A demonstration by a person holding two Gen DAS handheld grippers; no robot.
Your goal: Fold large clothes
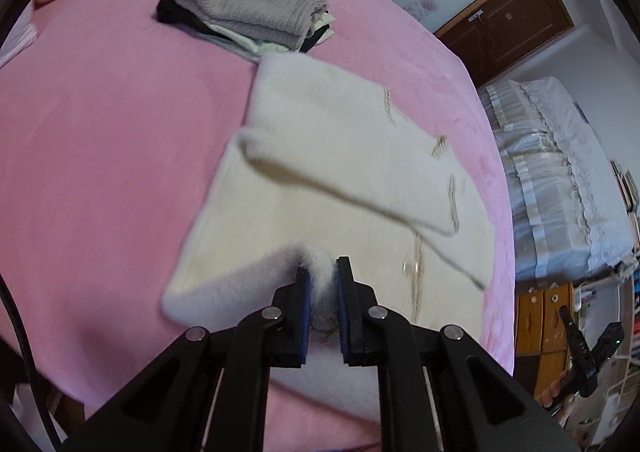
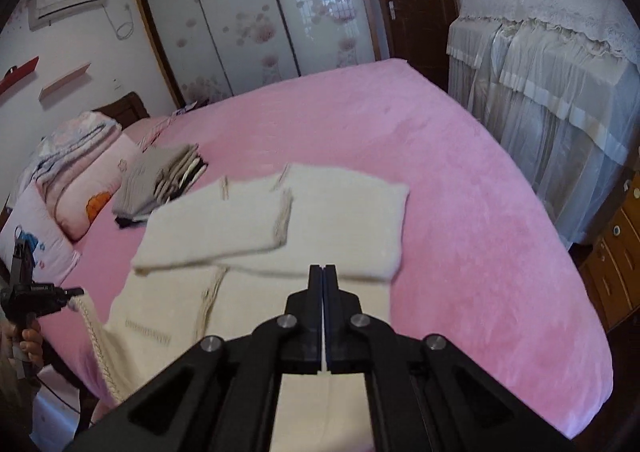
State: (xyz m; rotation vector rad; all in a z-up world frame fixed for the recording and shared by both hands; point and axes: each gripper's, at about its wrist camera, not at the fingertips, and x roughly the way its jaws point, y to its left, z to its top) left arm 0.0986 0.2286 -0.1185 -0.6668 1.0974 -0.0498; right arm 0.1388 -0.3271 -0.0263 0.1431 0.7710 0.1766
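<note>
Both the left tool and right tool are clamped on the cream cardigan's near edge, low in frame, on the pink bed.

A bed covered by a pink sheet is seen. A cream sweater is spread near the foot edge, its sleeves folded over the body and its hem lifted off the sheet. Just beside it, toward the head, a stack of folded clothes is laid, topped by a grey knit. Pillows are piled at the head edge.
</note>
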